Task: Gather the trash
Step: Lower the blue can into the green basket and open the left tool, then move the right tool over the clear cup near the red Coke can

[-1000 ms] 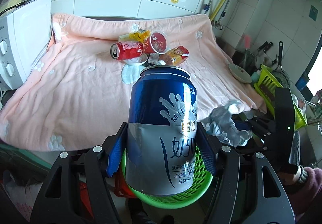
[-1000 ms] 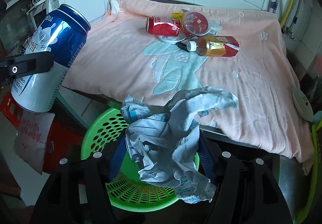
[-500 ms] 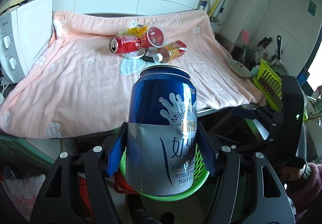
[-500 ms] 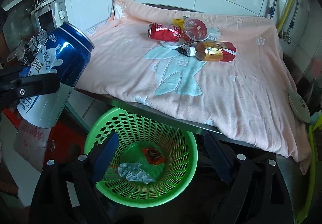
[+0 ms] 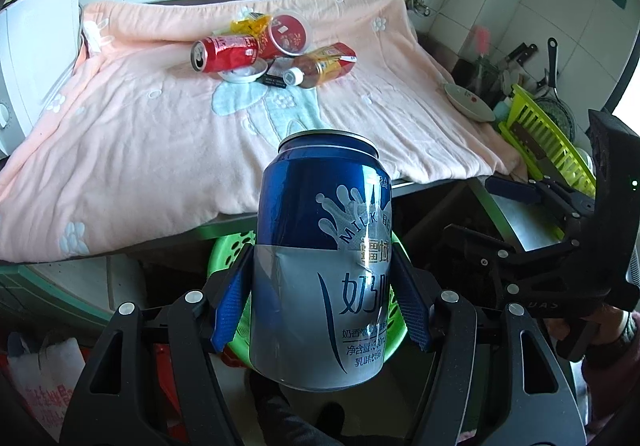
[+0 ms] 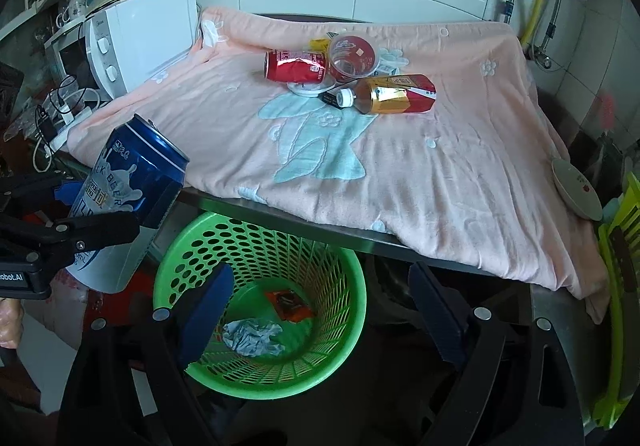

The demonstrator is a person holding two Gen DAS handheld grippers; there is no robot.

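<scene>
A: Left wrist view: left gripper (image 5: pixel 322 306) pinches blue milk beer can (image 5: pixel 324 246) upright over green basket (image 5: pixel 224 250).
B: Right gripper (image 6: pixel 320 320) spread, empty, above basket; crumpled paper (image 6: pixel 252 336) inside.

Blue can (image 5: pixel 324 266) reads "MILK BEER" (probably also "300ml").

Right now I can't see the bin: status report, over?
Left hand-held gripper shut on blue can. Right hand-held gripper open above green basket. Nothing blocking.
</scene>
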